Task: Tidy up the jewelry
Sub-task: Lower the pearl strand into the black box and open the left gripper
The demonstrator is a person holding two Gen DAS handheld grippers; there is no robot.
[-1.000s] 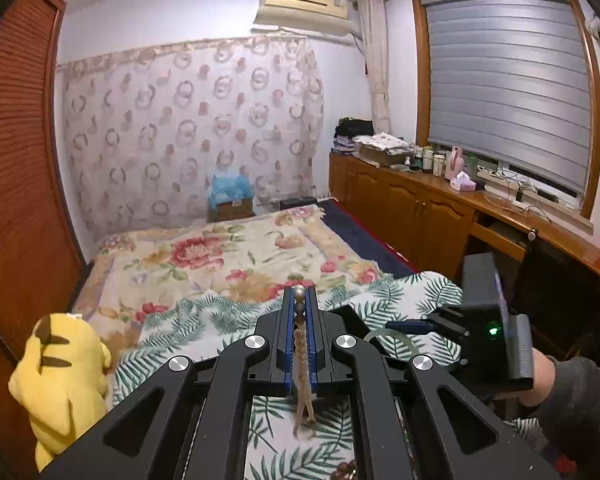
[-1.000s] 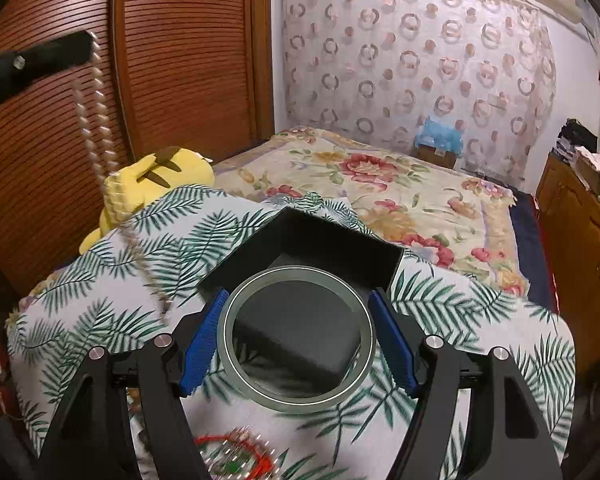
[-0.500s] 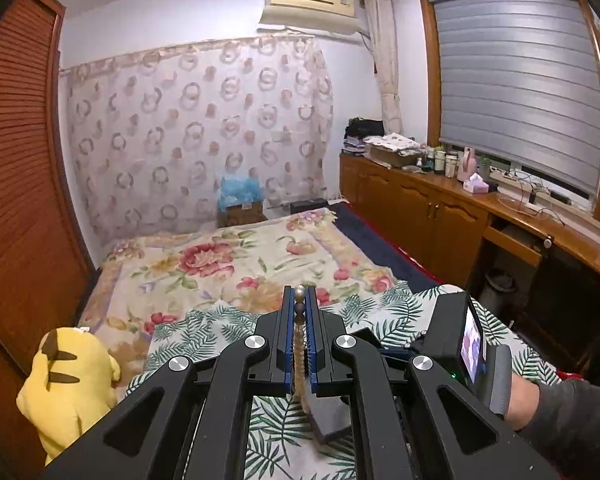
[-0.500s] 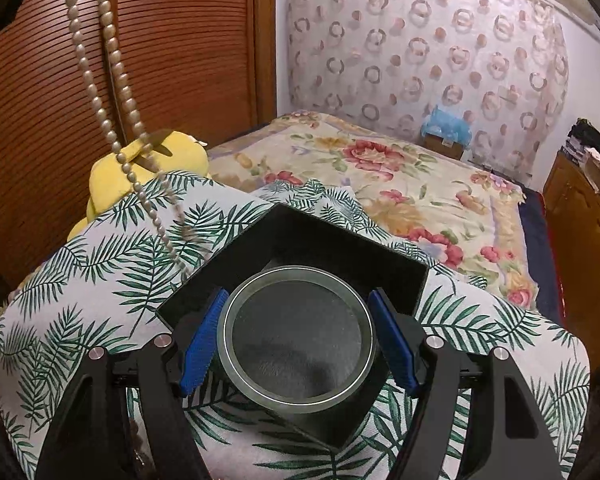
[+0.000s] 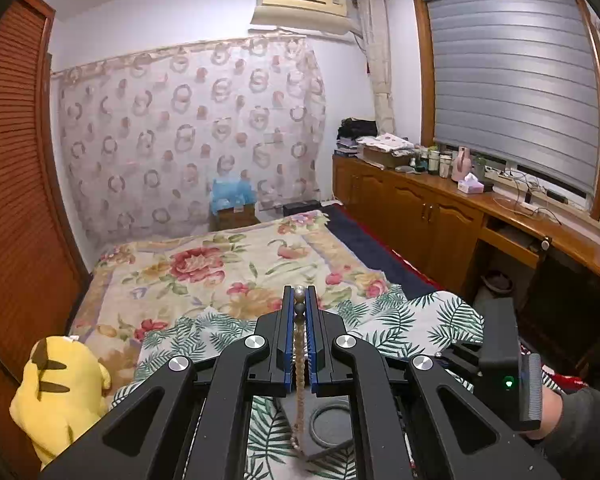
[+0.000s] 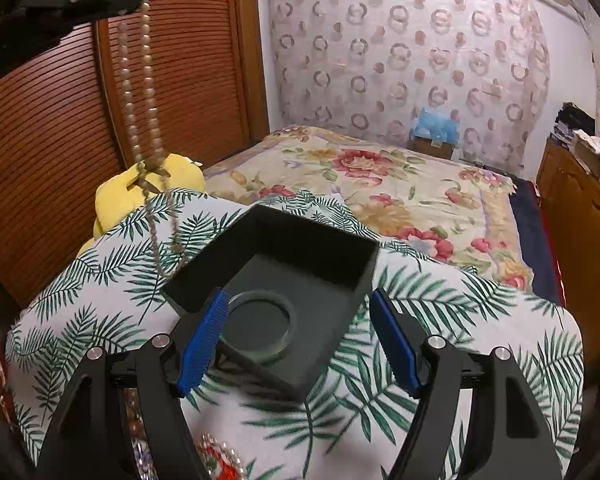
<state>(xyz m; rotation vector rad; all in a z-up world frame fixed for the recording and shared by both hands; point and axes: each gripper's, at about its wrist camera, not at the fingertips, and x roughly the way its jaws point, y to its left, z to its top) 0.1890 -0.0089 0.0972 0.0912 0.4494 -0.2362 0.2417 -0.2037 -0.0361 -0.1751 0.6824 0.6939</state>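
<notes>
Your leaf-print table [image 6: 440,320] carries the open black box [image 6: 300,264], the bangle [image 6: 260,328] lying flat inside it, and beaded jewelry [image 6: 216,456] at the near edge. The yellow plush [image 6: 140,192] sits just beyond.

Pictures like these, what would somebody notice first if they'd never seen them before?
Probably the long bead necklace, dangling from the left gripper shut on its top, with its low end hanging near the black box on the leafy cloth. Next, the glass bangle lying inside that box, just ahead of the open right gripper. A yellow plush toy sits beside the wooden wardrobe.
</notes>
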